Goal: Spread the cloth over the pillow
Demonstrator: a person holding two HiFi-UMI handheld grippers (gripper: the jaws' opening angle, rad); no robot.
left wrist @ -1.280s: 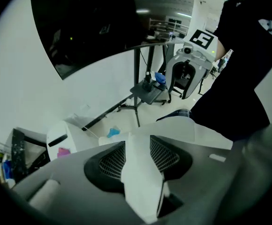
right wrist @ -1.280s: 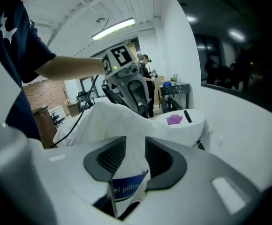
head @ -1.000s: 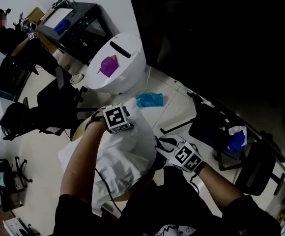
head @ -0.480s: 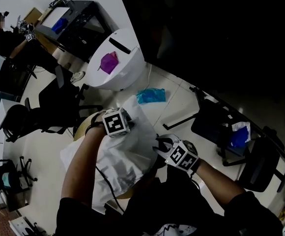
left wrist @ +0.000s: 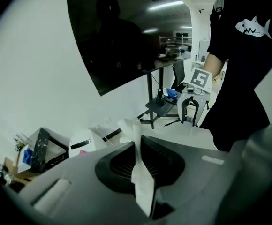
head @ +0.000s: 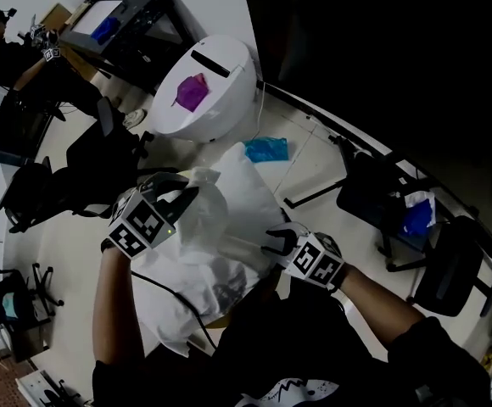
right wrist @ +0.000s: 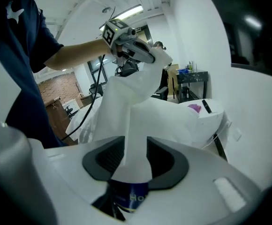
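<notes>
**Holding a white cloth stretched between two grippers**

Pinching a thin strip of the crinkled white cloth (head: 216, 227), the left gripper (head: 187, 195) has its jaws pressed together on the fabric, which runs up from between them in a narrow twisted band. It is raised on the left side of the cloth, tilted downward.

On the right, the right gripper (head: 273, 242) sits lower at the cloth's edge. Its jaws have just been opening, and a thick fold of the cloth fills the gap between them, touching both pads. From there the fabric rises in a taut sheet to the left gripper.

Under the sheet lies a smooth white bulk, apparently the white pillow (head: 250, 189), though it is hard to tell from the cloth. On the pale floor beyond it lies a crumpled blue plastic bag (head: 265, 149).
</notes>
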